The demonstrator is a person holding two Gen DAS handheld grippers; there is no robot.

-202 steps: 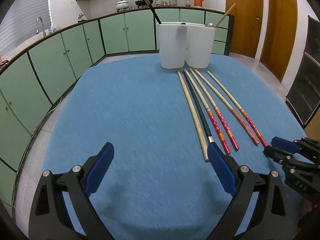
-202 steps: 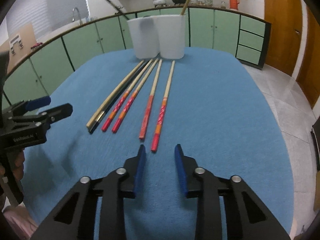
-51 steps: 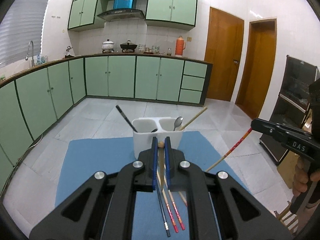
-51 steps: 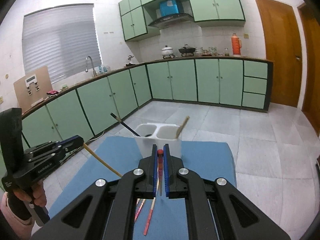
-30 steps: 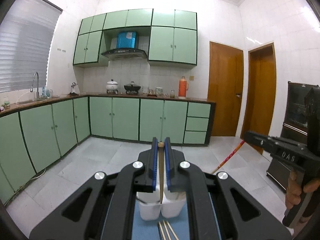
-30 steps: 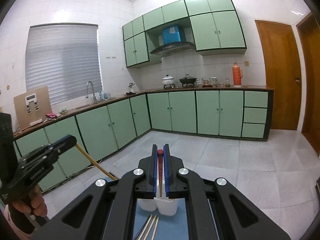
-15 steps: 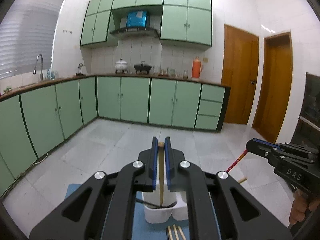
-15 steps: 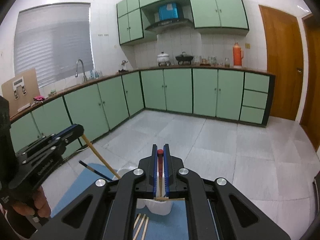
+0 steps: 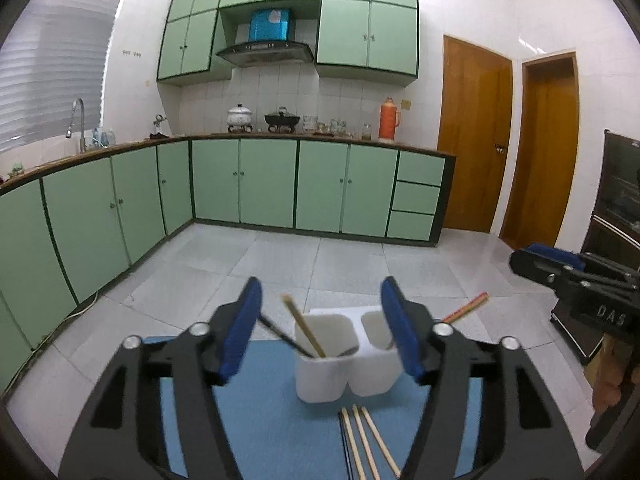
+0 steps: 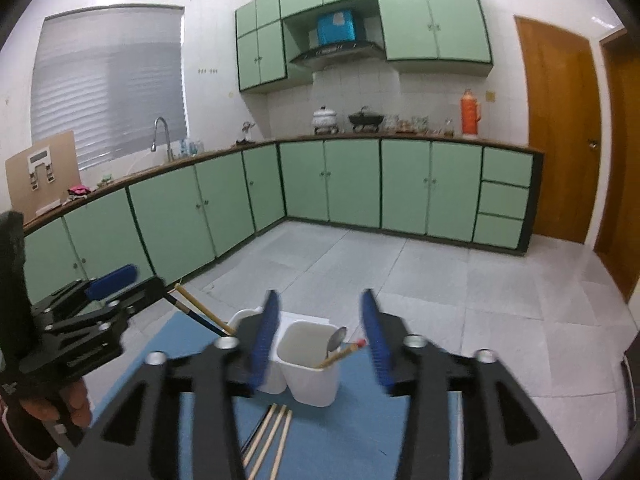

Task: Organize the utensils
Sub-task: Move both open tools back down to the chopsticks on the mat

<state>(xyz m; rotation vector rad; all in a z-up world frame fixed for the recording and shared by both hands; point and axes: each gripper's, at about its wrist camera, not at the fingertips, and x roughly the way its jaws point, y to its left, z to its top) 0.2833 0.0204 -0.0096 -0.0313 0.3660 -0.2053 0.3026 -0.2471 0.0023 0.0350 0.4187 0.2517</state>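
A white two-cup utensil holder (image 9: 344, 364) stands on the blue mat (image 9: 264, 420); it also shows in the right wrist view (image 10: 308, 372). Its left cup holds a plain wooden chopstick (image 9: 302, 330) and a black chopstick (image 9: 280, 338). Its right cup holds a red-tipped chopstick (image 10: 344, 352) and a spoon (image 10: 336, 340). My left gripper (image 9: 320, 328) is open and empty above the holder. My right gripper (image 10: 320, 340) is open and empty above the holder. Several chopsticks (image 9: 364, 440) lie on the mat before the holder.
Green cabinets (image 9: 264, 184) line the back and left walls under a counter with pots and a thermos (image 9: 388, 124). Two wooden doors (image 9: 472, 136) are at the right. Tiled floor (image 9: 320, 260) surrounds the table.
Both grippers have opened and let go of their chopsticks, which now stand in the holder cups: the plain one in the left cup, the red-tipped one in the right cup.
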